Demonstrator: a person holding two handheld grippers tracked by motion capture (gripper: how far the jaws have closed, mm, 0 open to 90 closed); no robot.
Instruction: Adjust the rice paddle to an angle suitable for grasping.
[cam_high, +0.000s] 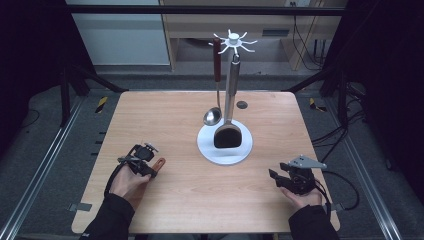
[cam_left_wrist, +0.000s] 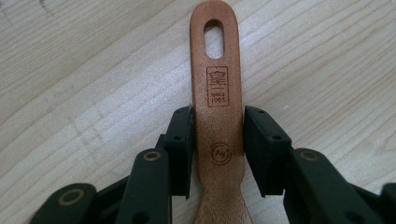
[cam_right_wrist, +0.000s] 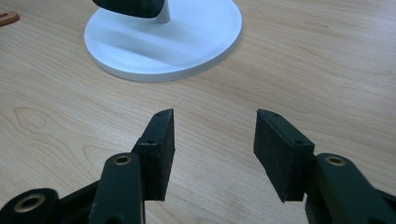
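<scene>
A wooden utensil's flat handle (cam_left_wrist: 217, 93), with an oval hole and a burnt-in stamp, lies on the table; its reddish-brown end (cam_high: 159, 162) pokes out past my left hand. My left gripper (cam_left_wrist: 218, 135) has its two black pads against both sides of that handle. It sits at the table's front left (cam_high: 151, 167). My right gripper (cam_right_wrist: 215, 149) is open over bare wood at the front right (cam_high: 275, 176), pointing toward the rack.
A white utensil rack stands mid-table on a round base (cam_high: 240, 150) (cam_right_wrist: 187, 42), with a hook hub (cam_high: 233, 40) on top. A red-handled ladle (cam_high: 216, 75) and a black spatula (cam_high: 228, 136) (cam_right_wrist: 130, 7) hang from it. A dark hole (cam_high: 242, 104) lies behind it.
</scene>
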